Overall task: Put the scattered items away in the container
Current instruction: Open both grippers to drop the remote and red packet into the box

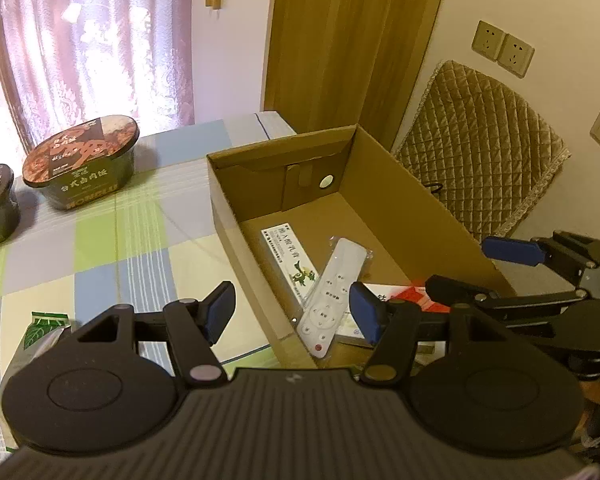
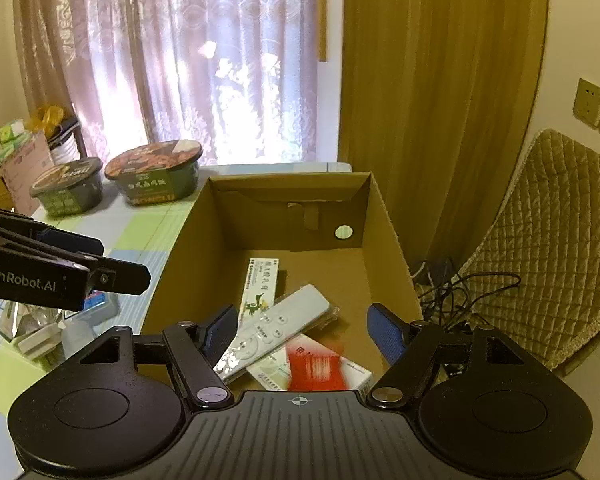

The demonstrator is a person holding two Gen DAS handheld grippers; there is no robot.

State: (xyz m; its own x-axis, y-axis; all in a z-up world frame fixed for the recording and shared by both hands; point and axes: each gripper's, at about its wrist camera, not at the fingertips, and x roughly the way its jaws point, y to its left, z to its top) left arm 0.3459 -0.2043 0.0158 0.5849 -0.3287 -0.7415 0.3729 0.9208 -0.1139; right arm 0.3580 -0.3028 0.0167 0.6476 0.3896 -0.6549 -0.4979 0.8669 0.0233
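An open cardboard box stands on the checked tablecloth. Lying in it are a white remote in clear wrap, a white and green carton and a red and white carton, which looks blurred in the right wrist view. My left gripper is open and empty over the box's near left wall. Over the box's near end, above the cartons, my right gripper is also open and holds nothing.
Two instant rice bowls stand at the table's far left. A green packet and small packs with a blue box lie near the front left. A quilted chair and cables sit right of the box.
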